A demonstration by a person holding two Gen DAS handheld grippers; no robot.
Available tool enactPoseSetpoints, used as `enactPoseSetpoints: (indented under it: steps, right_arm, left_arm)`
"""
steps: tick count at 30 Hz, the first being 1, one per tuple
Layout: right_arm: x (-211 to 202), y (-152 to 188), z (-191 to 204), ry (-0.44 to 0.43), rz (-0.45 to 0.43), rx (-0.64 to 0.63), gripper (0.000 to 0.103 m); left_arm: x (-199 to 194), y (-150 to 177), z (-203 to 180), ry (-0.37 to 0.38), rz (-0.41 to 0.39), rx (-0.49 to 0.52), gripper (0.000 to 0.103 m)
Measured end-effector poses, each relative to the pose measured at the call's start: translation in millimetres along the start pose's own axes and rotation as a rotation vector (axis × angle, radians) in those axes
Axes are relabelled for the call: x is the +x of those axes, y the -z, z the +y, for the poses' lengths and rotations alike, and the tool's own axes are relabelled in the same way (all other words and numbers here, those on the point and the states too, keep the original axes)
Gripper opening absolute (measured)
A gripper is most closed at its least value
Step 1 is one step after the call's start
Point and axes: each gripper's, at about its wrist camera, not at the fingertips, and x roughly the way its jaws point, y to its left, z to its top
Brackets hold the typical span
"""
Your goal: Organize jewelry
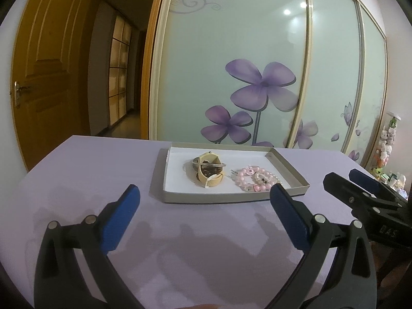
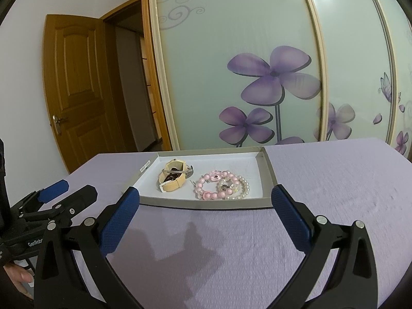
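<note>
A shallow grey box lid with a white inside, the tray [image 1: 180, 193] [image 2: 267, 164], lies on the lilac tablecloth. In it sit a cream bangle [image 1: 209, 172] [image 2: 173, 177] with a dark bead string and a silver bangle tangled inside, and beside it a pink bead bracelet [image 1: 251, 177] [image 2: 213, 185] over a white pearl bracelet [image 2: 243, 186]. My left gripper [image 1: 206, 198] stands open just in front of the tray, nothing between its fingers. My right gripper [image 2: 206, 199] is also open, short of the tray's near rim, and shows at the right of the left wrist view [image 1: 345, 177].
The lilac-covered table [image 2: 334, 180] ends close behind the tray, before a sliding wardrobe with purple flowers [image 1: 257, 85]. An open wooden door [image 1: 46, 77] and a hallway lie to the left. Small toys [image 1: 386, 139] hang at the far right. A hand [image 2: 20, 275] holds the left tool.
</note>
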Motion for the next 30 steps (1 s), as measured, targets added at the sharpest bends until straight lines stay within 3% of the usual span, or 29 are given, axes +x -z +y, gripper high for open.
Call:
enactPoseSetpoints:
  steps: [30]
  right_arm:
    - [0.9,0.4,0.6,0.000,0.000,0.001,0.102]
  left_arm:
    - [1.0,1.6,1.8,0.006,0.002,-0.005,0.101]
